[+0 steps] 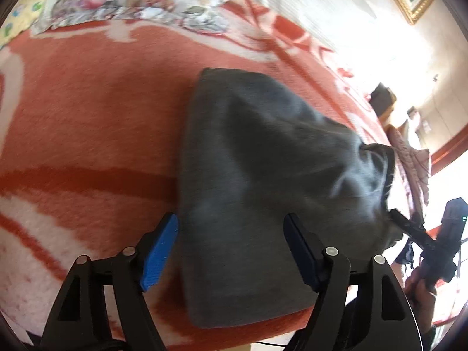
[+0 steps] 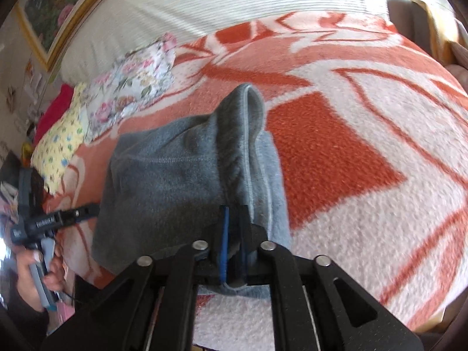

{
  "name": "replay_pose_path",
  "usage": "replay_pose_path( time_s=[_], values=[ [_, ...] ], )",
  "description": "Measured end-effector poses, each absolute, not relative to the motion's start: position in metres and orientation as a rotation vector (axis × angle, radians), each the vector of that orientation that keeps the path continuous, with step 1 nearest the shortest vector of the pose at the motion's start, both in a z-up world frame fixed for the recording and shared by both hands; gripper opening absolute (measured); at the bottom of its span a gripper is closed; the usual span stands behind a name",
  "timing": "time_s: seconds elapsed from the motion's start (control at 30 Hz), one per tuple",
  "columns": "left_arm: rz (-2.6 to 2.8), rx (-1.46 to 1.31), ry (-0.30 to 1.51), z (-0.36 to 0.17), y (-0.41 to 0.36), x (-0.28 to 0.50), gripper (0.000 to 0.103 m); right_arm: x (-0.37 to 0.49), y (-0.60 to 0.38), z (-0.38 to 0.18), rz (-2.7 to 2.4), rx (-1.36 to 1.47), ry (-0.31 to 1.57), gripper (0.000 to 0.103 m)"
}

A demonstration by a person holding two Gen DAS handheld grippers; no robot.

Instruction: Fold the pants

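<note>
The grey pants lie folded into a thick bundle on the orange-and-white blanket, directly ahead of the left gripper. That gripper stands wide open: its two blue pads straddle the near part of the bundle, one just outside the cloth's left edge, the other over the cloth toward its right side. Whether the pads touch the fabric cannot be told. Beyond the bundle's far end lies a floral pillow, well apart from the pants. To the left gripper's right, the right gripper shows as a dark shape at the bundle's raised right corner.

From the right wrist view, the right gripper is clamped on the pants: its fingers are drawn close together with a fold of grey cloth pinched between the blue pads. From that pinch a seamed ridge of fabric rises forward and ends in a rounded loop ahead of the fingers. The rest of the bundle spreads flat to the gripper's left on the blanket. Further left, the left gripper reaches toward the bundle's edge, held by the left hand. A floral pillow and a yellow one lie ahead and to the left, near the wall.
</note>
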State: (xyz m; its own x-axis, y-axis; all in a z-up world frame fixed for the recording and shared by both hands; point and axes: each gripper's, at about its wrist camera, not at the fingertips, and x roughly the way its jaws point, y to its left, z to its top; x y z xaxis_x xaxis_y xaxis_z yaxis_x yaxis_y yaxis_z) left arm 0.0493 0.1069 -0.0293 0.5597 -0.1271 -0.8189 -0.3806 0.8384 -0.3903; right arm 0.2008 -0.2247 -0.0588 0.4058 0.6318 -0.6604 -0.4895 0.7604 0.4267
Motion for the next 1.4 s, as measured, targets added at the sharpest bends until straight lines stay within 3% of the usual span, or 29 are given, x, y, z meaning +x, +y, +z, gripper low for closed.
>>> replay_pose_path(
  time_s=[0.07, 0.8, 0.9, 1.13, 1.4],
  values=[
    [0.168, -0.602, 0.991, -0.036, 0.113, 0.046, 0.075, 0.2, -0.23, -0.056, 0.679, 0.185, 0.898, 0.068],
    [0.107, -0.692, 1.003, -0.062, 0.119, 0.083, 0.076, 0.24, -0.209, -0.1, 0.803, 0.383, 1.003, 0.076],
    [0.106, -0.675, 0.986, -0.062, 0.116, 0.083, 0.066, 0.237, -0.206, -0.1, 0.81, 0.358, 0.994, 0.072],
    [0.104, -0.698, 0.934, -0.058, 0.122, 0.075, 0.025, 0.228, -0.208, -0.095, 0.82, 0.357, 0.954, 0.045],
    [0.079, -0.654, 0.857, -0.026, 0.115, 0.068, 0.018, 0.214, -0.205, -0.064, 0.805, 0.326, 0.882, 0.034]
  ],
)
